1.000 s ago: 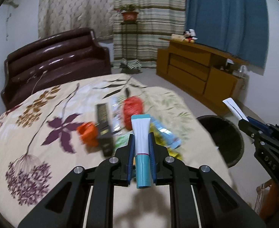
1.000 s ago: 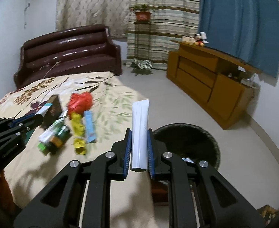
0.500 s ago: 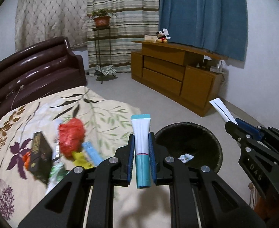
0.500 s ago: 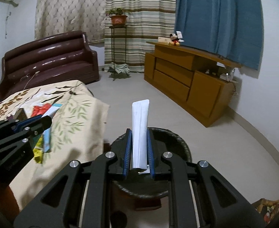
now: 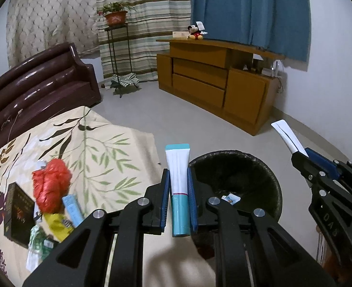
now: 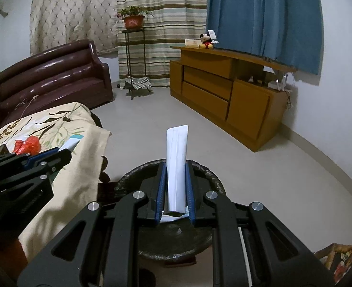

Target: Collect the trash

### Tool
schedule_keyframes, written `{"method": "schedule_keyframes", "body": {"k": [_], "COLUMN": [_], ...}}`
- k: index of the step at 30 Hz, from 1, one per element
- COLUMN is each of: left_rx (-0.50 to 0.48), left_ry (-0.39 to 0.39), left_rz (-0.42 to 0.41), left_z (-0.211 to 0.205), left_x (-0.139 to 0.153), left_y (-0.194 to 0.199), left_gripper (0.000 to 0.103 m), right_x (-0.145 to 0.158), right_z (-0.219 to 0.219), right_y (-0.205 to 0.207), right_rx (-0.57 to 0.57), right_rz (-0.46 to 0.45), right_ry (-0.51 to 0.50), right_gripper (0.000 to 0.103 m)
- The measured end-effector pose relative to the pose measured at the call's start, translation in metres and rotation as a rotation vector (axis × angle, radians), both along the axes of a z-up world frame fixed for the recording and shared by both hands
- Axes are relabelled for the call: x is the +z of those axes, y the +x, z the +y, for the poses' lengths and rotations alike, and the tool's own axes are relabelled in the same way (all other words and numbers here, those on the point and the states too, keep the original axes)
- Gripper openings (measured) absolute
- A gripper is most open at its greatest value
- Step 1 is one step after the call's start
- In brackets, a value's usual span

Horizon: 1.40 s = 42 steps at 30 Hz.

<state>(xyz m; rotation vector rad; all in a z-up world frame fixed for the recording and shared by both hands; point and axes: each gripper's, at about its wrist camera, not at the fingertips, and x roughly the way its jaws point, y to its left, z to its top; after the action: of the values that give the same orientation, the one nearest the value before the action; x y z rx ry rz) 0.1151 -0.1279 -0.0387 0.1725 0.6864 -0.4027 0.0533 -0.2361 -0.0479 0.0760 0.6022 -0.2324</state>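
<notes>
Since both of your tongs are already clamped on tubes, think about how those tubes behave. Your left tongs (image 5: 178,199) pinch a white-and-teal tube (image 5: 178,186) around its middle, crimped end pointing to twelve o'clock; your right tongs (image 6: 175,191) squeeze a plain white tube (image 6: 176,165) low on its body. Both look light, soft-walled and a little slick, so they probably flex rather than resist, and a mid-body grip should hold best. The black bin (image 5: 238,184) sits at two o'clock of the left tongs and directly under the right ones. More litter, a red bag (image 5: 50,184) among it, lies on the bed (image 5: 109,148) at nine o'clock.
</notes>
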Motion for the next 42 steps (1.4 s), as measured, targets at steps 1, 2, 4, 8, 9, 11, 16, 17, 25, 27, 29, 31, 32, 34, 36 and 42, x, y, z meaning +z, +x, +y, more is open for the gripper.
{"method": "schedule_keyframes", "body": {"k": [1, 2, 4, 8, 9, 11, 16, 17, 25, 27, 29, 31, 32, 34, 36, 42], "left_rx": [-0.003, -0.006, -0.006, -0.010, -0.013, -0.022, -0.035, -0.036, 0.001, 0.002, 0.005, 0.005, 0.004, 0.001, 0.000, 0.007], "left_ry": [0.004, 0.007, 0.013, 0.027, 0.032, 0.044, 0.067, 0.065, 0.058, 0.056, 0.056, 0.055, 0.056, 0.054, 0.055, 0.049], "left_rz": [0.002, 0.003, 0.004, 0.011, 0.011, 0.015, 0.020, 0.023, 0.032, 0.034, 0.033, 0.031, 0.031, 0.034, 0.030, 0.043], "left_z": [-0.004, -0.006, -0.010, -0.020, -0.023, -0.027, -0.036, -0.036, -0.033, -0.032, -0.031, -0.032, -0.032, -0.031, -0.030, -0.013], "left_x": [-0.001, -0.001, -0.003, -0.006, -0.007, -0.010, -0.016, -0.016, -0.021, -0.021, -0.021, -0.021, -0.021, -0.021, -0.020, -0.020], "left_y": [0.002, 0.004, 0.007, 0.014, 0.015, 0.017, 0.020, 0.020, 0.026, 0.027, 0.027, 0.027, 0.027, 0.026, 0.025, 0.018], "left_gripper": [0.016, 0.016, 0.016, 0.016, 0.016, 0.016, 0.020, 0.022, 0.058, 0.058, 0.058, 0.059, 0.059, 0.059, 0.059, 0.059], "right_x": [-0.001, -0.003, -0.004, -0.008, -0.009, -0.011, -0.017, -0.018, -0.026, -0.026, -0.026, -0.025, -0.025, -0.025, -0.025, -0.022], "right_z": [-0.002, -0.005, -0.009, -0.015, -0.017, -0.020, -0.026, -0.027, -0.041, -0.043, -0.042, -0.042, -0.042, -0.042, -0.043, -0.036], "right_y": [0.001, 0.002, 0.005, 0.009, 0.010, 0.013, 0.018, 0.019, 0.021, 0.020, 0.018, 0.016, 0.016, 0.015, 0.015, 0.009], "right_rx": [-0.002, -0.004, -0.009, -0.014, -0.015, -0.017, -0.020, -0.022, -0.043, -0.048, -0.054, -0.055, -0.056, -0.056, -0.057, -0.047], "right_rz": [0.001, 0.002, 0.003, 0.007, 0.009, 0.012, 0.020, 0.020, 0.033, 0.032, 0.031, 0.029, 0.030, 0.030, 0.029, 0.026], "right_ry": [0.002, 0.006, 0.008, 0.023, 0.025, 0.031, 0.039, 0.042, 0.089, 0.091, 0.090, 0.088, 0.087, 0.088, 0.089, 0.088], "right_gripper": [0.016, 0.016, 0.016, 0.016, 0.017, 0.017, 0.018, 0.018, 0.028, 0.028, 0.029, 0.030, 0.030, 0.035, 0.037, 0.039]}}
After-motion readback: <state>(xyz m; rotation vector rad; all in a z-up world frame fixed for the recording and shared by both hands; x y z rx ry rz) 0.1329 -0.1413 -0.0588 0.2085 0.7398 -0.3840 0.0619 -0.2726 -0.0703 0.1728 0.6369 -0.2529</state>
